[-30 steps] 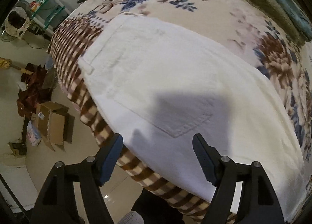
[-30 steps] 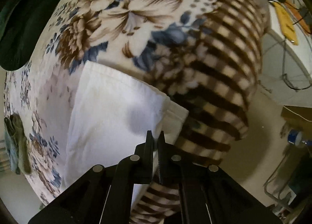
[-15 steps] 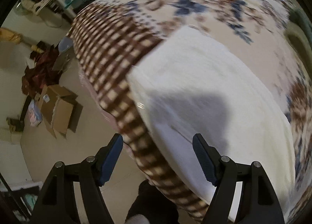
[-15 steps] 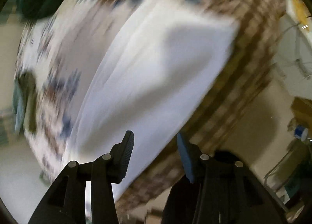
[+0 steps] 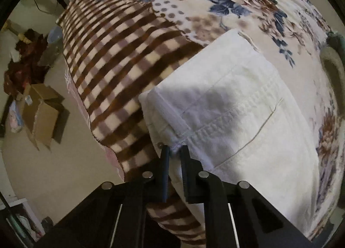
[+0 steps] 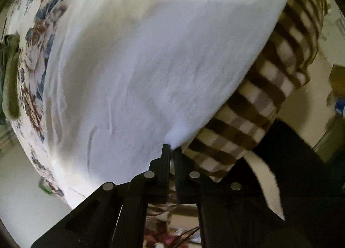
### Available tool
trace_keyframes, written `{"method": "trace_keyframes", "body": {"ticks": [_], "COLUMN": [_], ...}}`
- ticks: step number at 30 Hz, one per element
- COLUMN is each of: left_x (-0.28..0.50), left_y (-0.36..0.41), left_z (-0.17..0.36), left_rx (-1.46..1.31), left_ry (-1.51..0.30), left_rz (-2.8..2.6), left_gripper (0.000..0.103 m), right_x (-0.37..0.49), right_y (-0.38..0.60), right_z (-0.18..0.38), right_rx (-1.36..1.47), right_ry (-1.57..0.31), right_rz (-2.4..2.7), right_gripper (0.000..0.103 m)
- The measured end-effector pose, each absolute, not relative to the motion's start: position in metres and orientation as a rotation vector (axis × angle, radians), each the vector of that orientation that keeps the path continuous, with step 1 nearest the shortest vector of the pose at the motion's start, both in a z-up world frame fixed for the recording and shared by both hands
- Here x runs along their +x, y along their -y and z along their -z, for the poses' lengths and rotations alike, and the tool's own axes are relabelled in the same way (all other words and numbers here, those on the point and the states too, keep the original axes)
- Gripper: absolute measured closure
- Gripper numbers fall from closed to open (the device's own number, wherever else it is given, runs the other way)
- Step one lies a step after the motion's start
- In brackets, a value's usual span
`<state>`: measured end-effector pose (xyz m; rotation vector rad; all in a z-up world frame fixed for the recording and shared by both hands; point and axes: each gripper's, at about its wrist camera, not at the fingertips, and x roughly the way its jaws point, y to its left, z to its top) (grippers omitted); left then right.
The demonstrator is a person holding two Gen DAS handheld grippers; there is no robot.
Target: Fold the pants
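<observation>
White pants [image 5: 232, 105] lie flat on a bed covered by a floral and brown-checked blanket [image 5: 120, 58]. In the left wrist view I see their waistband end with seams and a back pocket. My left gripper [image 5: 174, 153] is shut on the near corner of the waistband at the bed's edge. In the right wrist view the pants [image 6: 151, 64] fill most of the frame as plain white cloth. My right gripper [image 6: 172, 151] is shut on the near edge of the pants, beside the checked blanket [image 6: 269, 79].
The bed edge drops to a beige floor [image 5: 54, 166] on the left. Cardboard boxes [image 5: 41, 114] and a heap of dark red cloth [image 5: 23, 58] lie on that floor. A green-grey item [image 5: 332, 71] lies on the bed at the far right.
Both grippers were open half a second ago and have closed on the pants' near edge. The left one moved toward the waistband corner; the right one moved in along the leg edge.
</observation>
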<state>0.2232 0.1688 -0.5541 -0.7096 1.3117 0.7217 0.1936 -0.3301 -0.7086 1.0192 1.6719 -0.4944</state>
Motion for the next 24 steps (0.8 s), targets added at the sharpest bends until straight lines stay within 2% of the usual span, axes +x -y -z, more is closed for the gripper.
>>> {"method": "trace_keyframes", "body": {"ticks": [5, 6, 8, 10, 12, 13, 14, 15, 16, 19, 24], "left_x": [0.218, 0.215, 0.218, 0.223, 0.233, 0.245, 0.257, 0.27, 0.287, 0.338, 0.409], "left_y": [-0.184, -0.191, -0.193, -0.182, -0.17, -0.157, -0.147, -0.137, -0.124, -0.069, 0.024], "left_z": [0.554, 0.549, 0.534, 0.508, 0.491, 0.48, 0.476, 0.473, 0.472, 0.485, 0.539], "left_rx": [-0.632, -0.603, -0.545, -0.452, -0.377, -0.334, -0.32, -0.32, -0.324, -0.35, -0.277], "left_ry": [-1.368, -1.393, -1.413, -1.395, -1.383, -1.371, -1.366, -1.363, -1.36, -1.378, -1.538], "left_rz": [-0.716, -0.727, -0.724, -0.706, -0.676, -0.645, -0.617, -0.576, -0.523, -0.359, -0.13], "left_gripper": [0.095, 0.095, 0.094, 0.094, 0.091, 0.079, 0.059, 0.047, 0.029, 0.028, 0.028], "right_x": [0.205, 0.209, 0.223, 0.238, 0.252, 0.267, 0.285, 0.312, 0.329, 0.378, 0.414], "right_y": [0.313, 0.312, 0.305, 0.3, 0.301, 0.297, 0.292, 0.288, 0.285, 0.276, 0.273], "right_z": [0.709, 0.704, 0.685, 0.662, 0.638, 0.63, 0.624, 0.621, 0.621, 0.632, 0.658], "right_rx": [0.839, 0.813, 0.757, 0.713, 0.615, 0.566, 0.501, 0.442, 0.375, 0.133, -0.139], "right_ry": [-1.784, -1.799, -1.808, -1.775, -1.74, -1.713, -1.687, -1.675, -1.665, -1.673, -1.729], "right_rz": [0.427, 0.405, 0.308, 0.202, 0.106, 0.06, 0.005, -0.018, -0.038, -0.114, -0.257], "right_gripper": [0.1, 0.097, 0.085, 0.052, 0.046, 0.042, 0.04, 0.038, 0.036, 0.034, 0.033]}}
